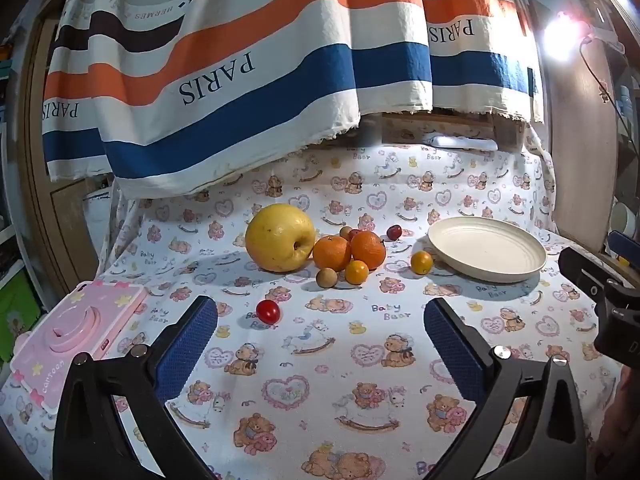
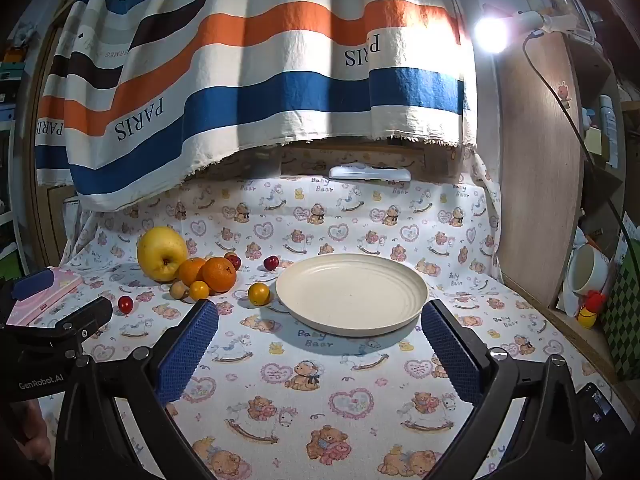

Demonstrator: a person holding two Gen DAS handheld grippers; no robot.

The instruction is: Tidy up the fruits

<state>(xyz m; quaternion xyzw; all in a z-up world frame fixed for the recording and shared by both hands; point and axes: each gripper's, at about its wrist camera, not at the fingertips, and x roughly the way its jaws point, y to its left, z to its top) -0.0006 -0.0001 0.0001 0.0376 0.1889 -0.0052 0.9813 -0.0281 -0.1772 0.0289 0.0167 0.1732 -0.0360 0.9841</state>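
Both my left gripper (image 1: 320, 340) and right gripper (image 2: 320, 344) hang spread wide, empty, above the bear-print cloth (image 1: 328, 360). The big yellow apple (image 1: 280, 237) and two oranges (image 1: 348, 250) huddle left of the bare cream plate (image 2: 352, 294). Behind the oranges sits something small and brownish (image 1: 345, 232), perhaps a longan, half-hidden.

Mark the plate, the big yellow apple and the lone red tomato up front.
plate (image 2: 352, 292), right wrist view, bare middle.
yellow apple (image 1: 278, 236), left wrist view, front skin.
red tomato (image 1: 267, 311), left wrist view, centre.
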